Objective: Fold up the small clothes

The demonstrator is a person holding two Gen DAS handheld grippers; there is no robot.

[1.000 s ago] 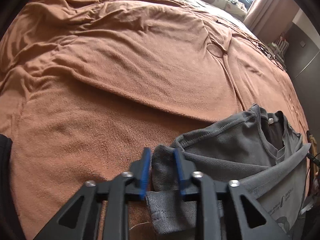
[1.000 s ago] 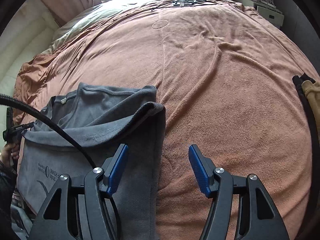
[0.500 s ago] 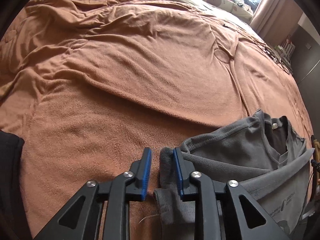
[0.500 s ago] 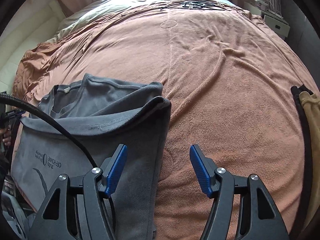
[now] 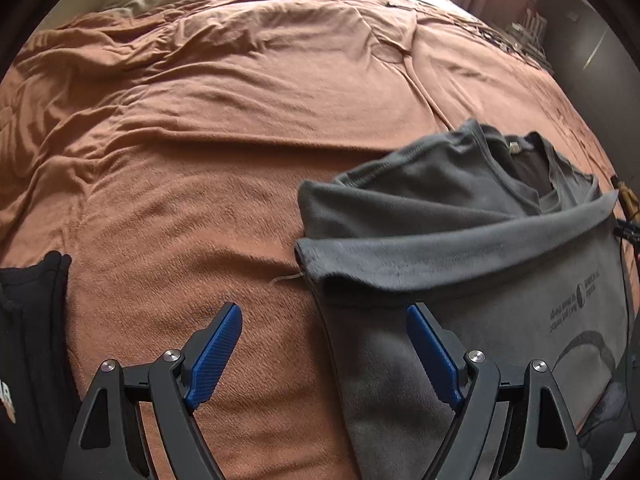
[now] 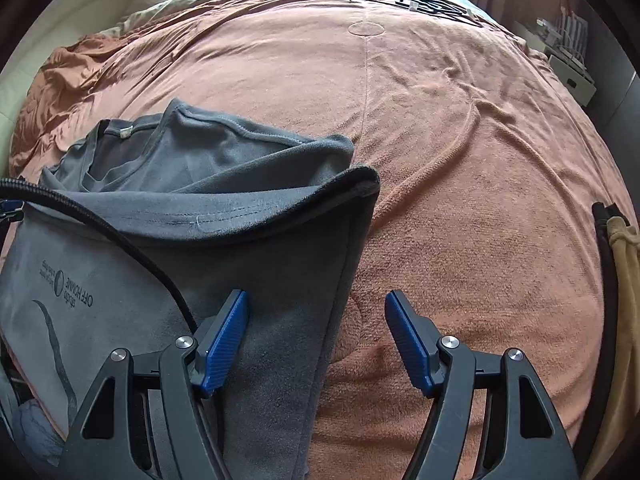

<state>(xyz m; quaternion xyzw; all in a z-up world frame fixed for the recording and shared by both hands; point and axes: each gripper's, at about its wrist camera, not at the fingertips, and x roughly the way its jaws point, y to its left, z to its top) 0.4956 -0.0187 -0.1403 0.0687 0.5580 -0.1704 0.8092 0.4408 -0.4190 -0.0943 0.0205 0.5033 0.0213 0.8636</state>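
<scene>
Rust blanket (image 5: 224, 168) covers the bed; the grey shirt (image 5: 472, 264) lies half-folded near its front edge. Left gripper (image 5: 324, 354) is opening, empty, astride the shirt's left side edge; right gripper (image 6: 316, 340), wide and empty, straddles its right edge.

Shirt (image 6: 168, 248) was plain grey with dark print, blanket (image 6: 460, 160) was rusty orange, tool pads (image 6: 224, 344) were blue.

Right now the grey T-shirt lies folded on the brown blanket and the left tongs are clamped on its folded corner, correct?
Not quite. The left tongs are not clamped: the left wrist view shows their blue pads apart and opening, with only the shirt's side edge lying between them, unpressed. The rest holds: the grey T-shirt lies folded on the brown blanket.
</scene>
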